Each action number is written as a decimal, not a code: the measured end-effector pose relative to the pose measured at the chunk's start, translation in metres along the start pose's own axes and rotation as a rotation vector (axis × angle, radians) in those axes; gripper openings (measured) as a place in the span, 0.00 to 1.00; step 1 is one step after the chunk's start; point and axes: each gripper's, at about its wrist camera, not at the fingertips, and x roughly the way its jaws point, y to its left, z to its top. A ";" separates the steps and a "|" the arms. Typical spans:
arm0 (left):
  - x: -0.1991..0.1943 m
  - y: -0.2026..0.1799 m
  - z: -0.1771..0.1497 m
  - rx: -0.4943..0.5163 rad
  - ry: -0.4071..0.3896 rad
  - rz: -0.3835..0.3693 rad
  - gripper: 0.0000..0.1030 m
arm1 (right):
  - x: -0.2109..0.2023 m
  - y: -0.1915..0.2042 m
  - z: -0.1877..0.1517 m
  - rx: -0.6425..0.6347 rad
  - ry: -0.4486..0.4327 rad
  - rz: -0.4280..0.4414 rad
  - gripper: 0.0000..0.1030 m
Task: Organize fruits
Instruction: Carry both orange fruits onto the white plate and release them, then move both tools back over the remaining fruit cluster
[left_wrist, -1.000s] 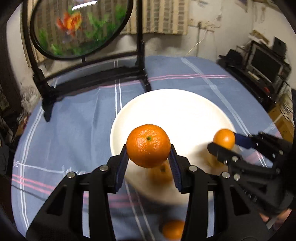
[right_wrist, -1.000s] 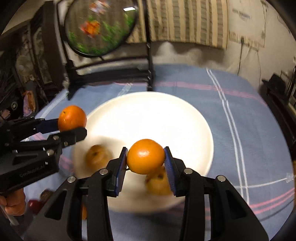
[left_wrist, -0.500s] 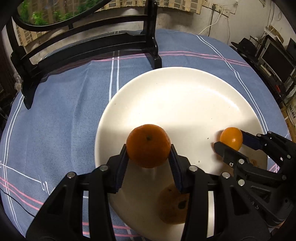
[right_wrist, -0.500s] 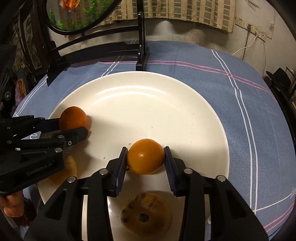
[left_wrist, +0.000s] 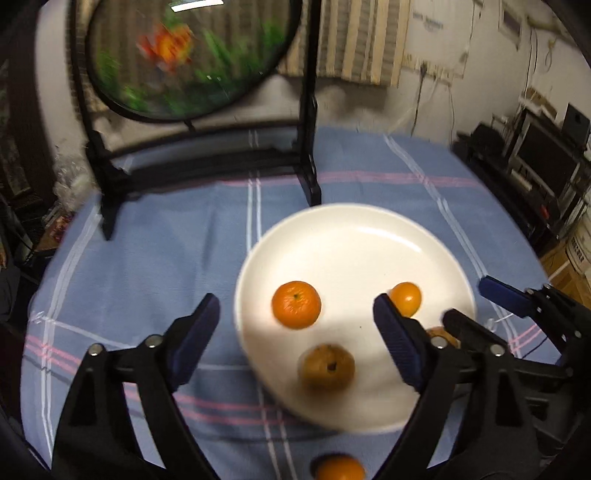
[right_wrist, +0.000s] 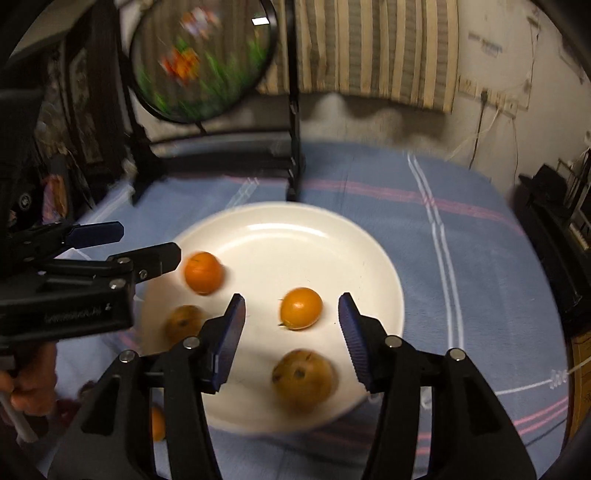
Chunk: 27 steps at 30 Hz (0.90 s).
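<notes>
A white plate (left_wrist: 369, 236) (right_wrist: 303, 229) lies on the blue checked cloth. On it lie two oranges and two brown spotted fruits. One orange (left_wrist: 296, 304) (right_wrist: 203, 273) lies ahead of my open left gripper (left_wrist: 295, 332). The other orange (right_wrist: 301, 308) (left_wrist: 405, 298) lies between the tips of my open right gripper (right_wrist: 291, 328). A brown fruit (left_wrist: 327, 366) (right_wrist: 183, 322) lies near the plate's front; the second (right_wrist: 302, 380) is by my right gripper. Each gripper shows in the other's view, left (right_wrist: 122, 245) and right (left_wrist: 476, 306).
Another orange (left_wrist: 339, 468) (right_wrist: 158, 422) lies on the cloth in front of the plate. A round painted screen on a black stand (left_wrist: 207, 162) (right_wrist: 221, 155) stands at the back of the table. Dark furniture (left_wrist: 535, 166) stands to the right.
Both grippers have opened and let go of their oranges, which now lie on the plate. Both grippers have drawn back and up from the plate.
</notes>
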 end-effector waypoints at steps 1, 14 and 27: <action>-0.017 0.000 -0.006 -0.002 -0.030 0.004 0.88 | -0.013 0.002 -0.004 -0.002 -0.022 0.002 0.52; -0.124 -0.018 -0.120 0.040 -0.134 0.007 0.92 | -0.127 0.033 -0.112 -0.047 -0.127 0.044 0.53; -0.133 -0.022 -0.221 0.032 -0.064 0.019 0.93 | -0.132 0.018 -0.189 0.066 -0.026 0.041 0.53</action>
